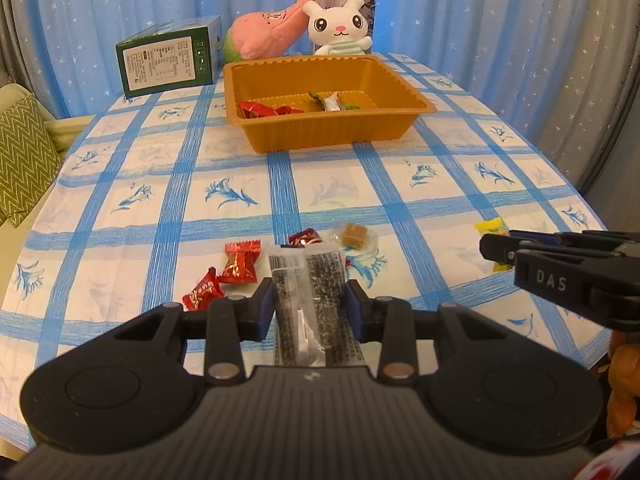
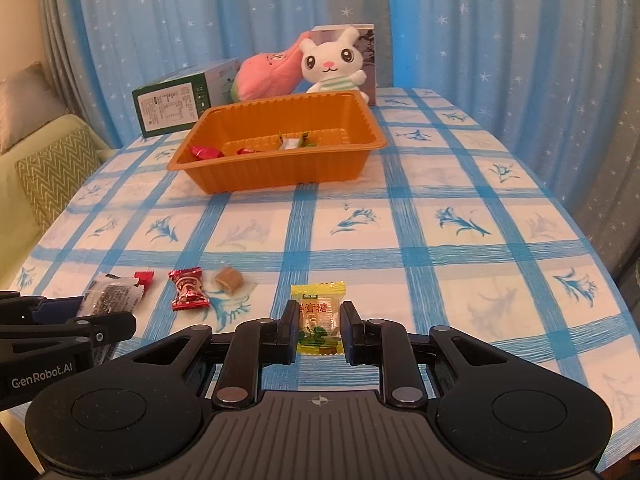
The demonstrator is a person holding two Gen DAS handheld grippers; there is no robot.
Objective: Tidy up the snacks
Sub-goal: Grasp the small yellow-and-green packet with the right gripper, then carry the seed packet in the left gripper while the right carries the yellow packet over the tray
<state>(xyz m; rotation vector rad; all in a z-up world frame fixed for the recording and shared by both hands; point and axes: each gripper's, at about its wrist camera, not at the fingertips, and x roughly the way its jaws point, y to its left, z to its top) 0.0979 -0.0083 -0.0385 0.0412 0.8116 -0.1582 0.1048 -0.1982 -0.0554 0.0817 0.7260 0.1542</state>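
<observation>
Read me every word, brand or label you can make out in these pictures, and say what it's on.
"DAS": on the right gripper, seen from the left wrist.
"GenRobot.AI": on the left gripper, seen from the right wrist.
Yellow candy: Chinese characters, last one "糖"; the rest blurred.
Green box, dark packet, red candies: print too small to read.

The worktop (image 2: 440,216) wears a blue-checked cloth. At its far end sit an orange tray (image 2: 280,168), a green box (image 2: 176,110) and two plush toys (image 2: 332,64). Near the front lie red-wrapped candies (image 1: 239,266) and what looks like a brown caramel (image 1: 354,235).
</observation>
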